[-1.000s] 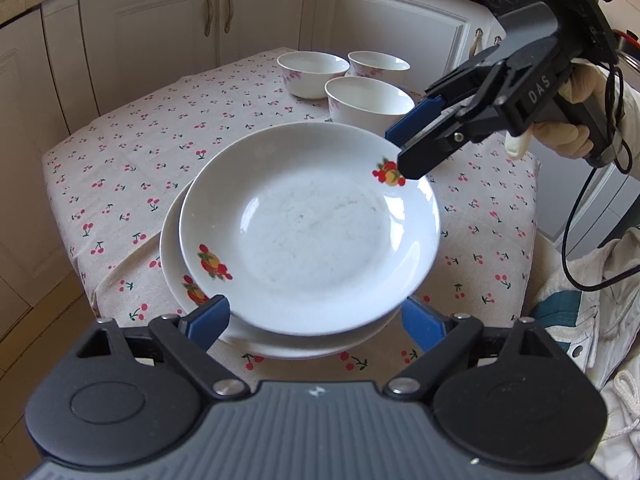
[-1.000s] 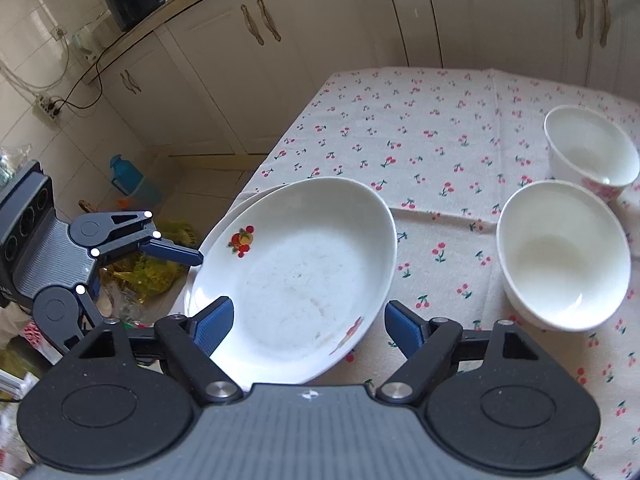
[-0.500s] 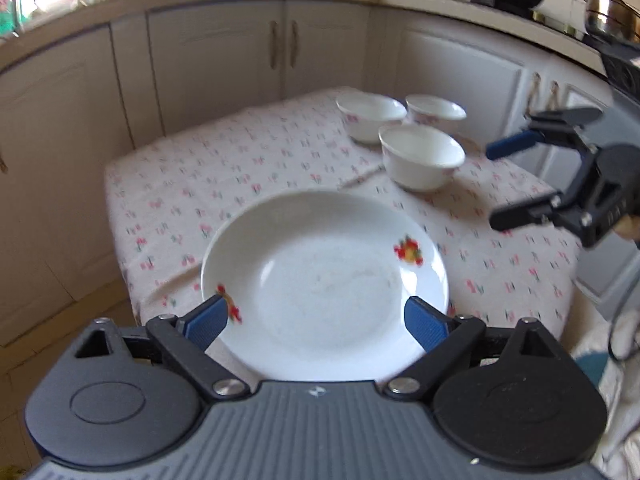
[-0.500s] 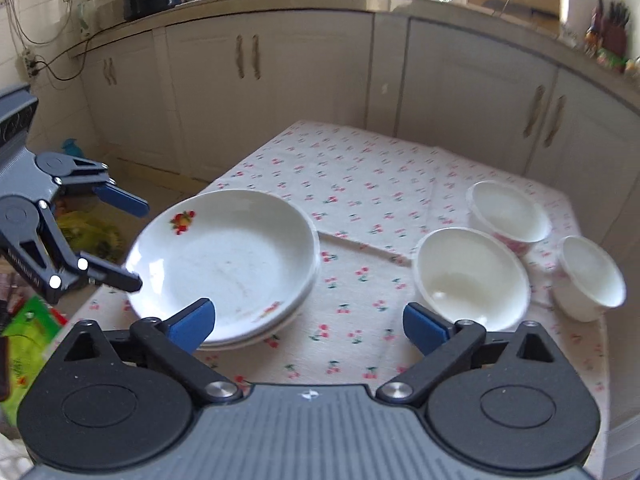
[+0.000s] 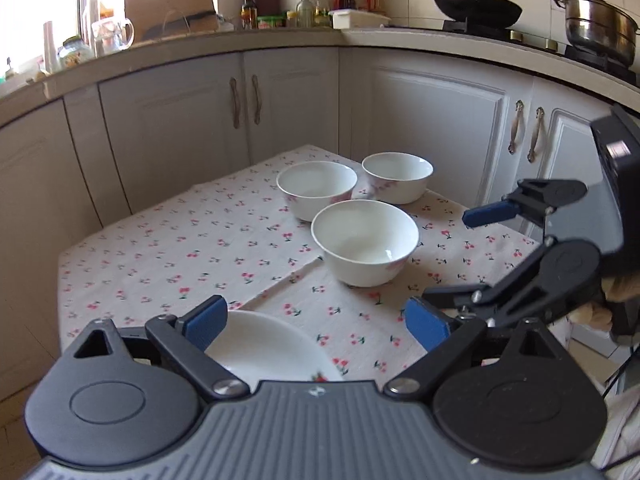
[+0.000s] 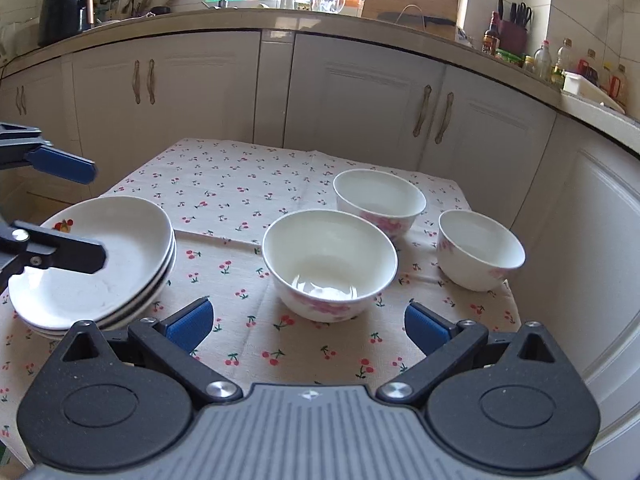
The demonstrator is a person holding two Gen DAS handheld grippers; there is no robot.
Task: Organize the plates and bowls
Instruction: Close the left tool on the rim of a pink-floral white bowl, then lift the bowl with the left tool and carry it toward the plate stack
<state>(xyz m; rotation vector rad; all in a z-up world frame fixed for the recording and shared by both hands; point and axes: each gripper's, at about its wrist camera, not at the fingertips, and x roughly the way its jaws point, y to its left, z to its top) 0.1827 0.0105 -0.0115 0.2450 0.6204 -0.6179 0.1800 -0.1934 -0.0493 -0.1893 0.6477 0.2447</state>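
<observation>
Plates (image 6: 92,264) are seen stacked at the near left corner of the table (image 6: 240,184), gripped by nothing. Left tongs (image 5: 316,322) are spread wide, having just been opening a bit more, with the top plate's rim low between them but untouched by the pads. Right tongs (image 6: 308,326) are also gaping, nothing between them, aimed at the nearest bowl (image 6: 330,264). Two more bowls (image 6: 380,200) (image 6: 480,250) are parked just behind it on the cherry-print tablecloth (image 6: 224,196)

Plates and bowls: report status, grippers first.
Left gripper open, right gripper open, jaws just widened, nothing between them. Plates stacked on the tablecloth. Three bowls apart, unstacked. Nothing in the way.
</observation>
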